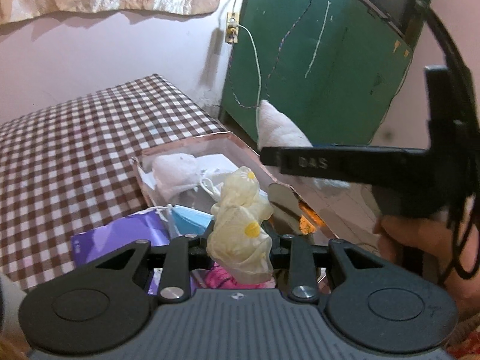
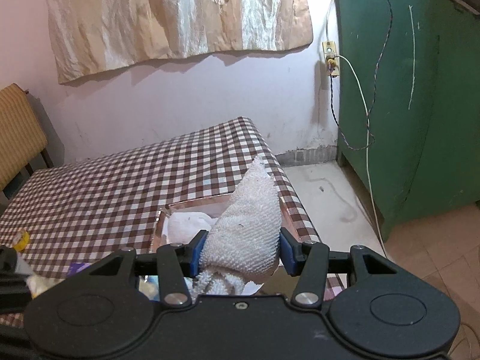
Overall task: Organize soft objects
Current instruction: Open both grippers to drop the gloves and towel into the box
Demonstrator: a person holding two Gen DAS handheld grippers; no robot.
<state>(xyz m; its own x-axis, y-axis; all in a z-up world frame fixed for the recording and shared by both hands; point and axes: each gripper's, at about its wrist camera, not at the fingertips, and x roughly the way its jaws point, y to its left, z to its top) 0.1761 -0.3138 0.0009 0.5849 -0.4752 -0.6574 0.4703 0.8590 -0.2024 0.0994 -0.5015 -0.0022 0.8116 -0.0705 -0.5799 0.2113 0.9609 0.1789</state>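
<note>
Two grips in use: both grippers are loaded.
Left gripper (image 1: 240,240): clamped on a sheer yellow scrunchie (image 1: 240,228) with daisy print, held above the near end of the box.
Right gripper (image 2: 241,252): blue pads pressed onto a white terry cloth (image 2: 249,225), raised over the box.
Box (image 1: 240,142): pink-rimmed, sitting on the checked bedspread (image 1: 75,150); it already holds a white fluffy item (image 1: 174,171) and other white pieces.
Outstanding: a blue face mask (image 1: 190,220) and a purple packet (image 1: 120,237) lie just beside the box; something pink shows below the left tool, unidentifiable.
Progress: judged partway; two items in transit, at least two loose.
Risk: the limp scrunchie may snag on release.
</note>
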